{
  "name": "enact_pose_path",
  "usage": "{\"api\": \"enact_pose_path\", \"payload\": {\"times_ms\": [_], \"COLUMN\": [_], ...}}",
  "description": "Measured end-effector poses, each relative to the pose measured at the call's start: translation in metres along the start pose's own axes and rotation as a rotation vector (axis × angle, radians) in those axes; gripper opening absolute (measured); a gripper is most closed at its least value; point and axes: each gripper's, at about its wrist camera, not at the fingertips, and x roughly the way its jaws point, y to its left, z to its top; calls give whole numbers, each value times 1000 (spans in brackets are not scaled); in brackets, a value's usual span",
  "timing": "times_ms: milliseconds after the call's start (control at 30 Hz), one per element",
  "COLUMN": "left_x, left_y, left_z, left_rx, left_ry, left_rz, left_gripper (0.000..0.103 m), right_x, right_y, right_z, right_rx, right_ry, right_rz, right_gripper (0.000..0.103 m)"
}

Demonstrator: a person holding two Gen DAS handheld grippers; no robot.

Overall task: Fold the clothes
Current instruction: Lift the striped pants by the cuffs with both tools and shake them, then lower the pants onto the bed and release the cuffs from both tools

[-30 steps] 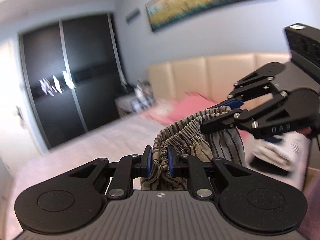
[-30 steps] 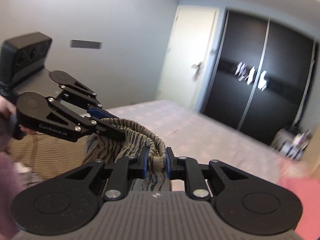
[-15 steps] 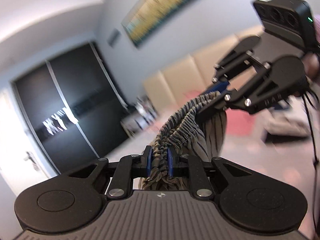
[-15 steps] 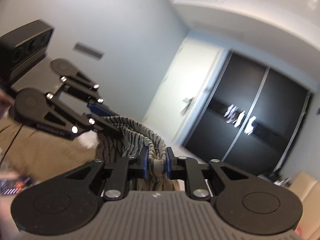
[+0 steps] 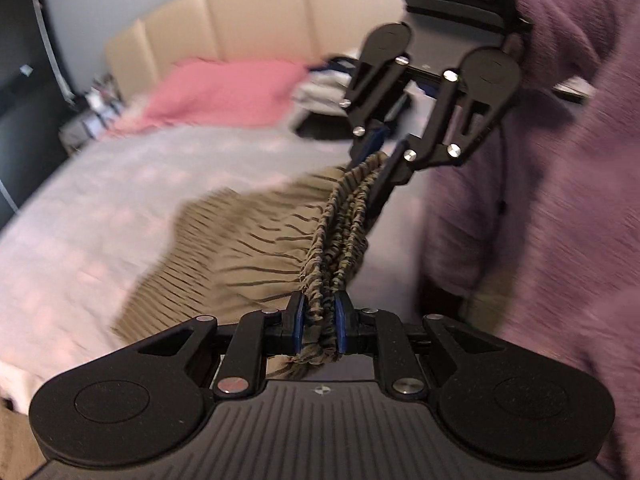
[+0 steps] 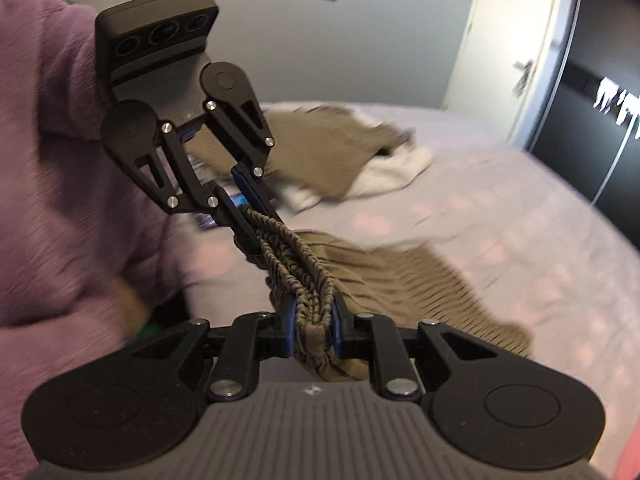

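Left wrist view: the elastic waistband of the striped shorts (image 5: 240,248) is pinched by the left gripper (image 5: 319,326) and by the right gripper (image 5: 380,152). The cloth is spread out over the bed (image 5: 100,200). The band could slip out if it is pulled too hard, and the shorts could then land crumpled. One pink blanket (image 5: 224,92) is seen, and two grippers.

Right wrist view: the band is squeezed between the right gripper's fingers (image 6: 335,320). One pair of shorts is held; one pile of clothes (image 6: 340,160) is seen behind it.
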Motion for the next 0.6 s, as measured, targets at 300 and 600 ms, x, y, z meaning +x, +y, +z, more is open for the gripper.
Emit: {"api": "enact_pose_path", "payload": {"times_ms": [300, 600], "left_x": [5, -9], "left_y": [-27, -28], "left_z": [-19, -22], "left_rx": [-54, -144], "left_ry": [62, 26], "left_rz": [-158, -83], "left_gripper": [9, 40], "right_x": [25, 33], "right_y": [39, 19], "right_z": [-17, -9], "right_rx": [50, 165], "right_ry": [135, 108], "right_rz": [169, 120], "right_gripper": [20, 20]}}
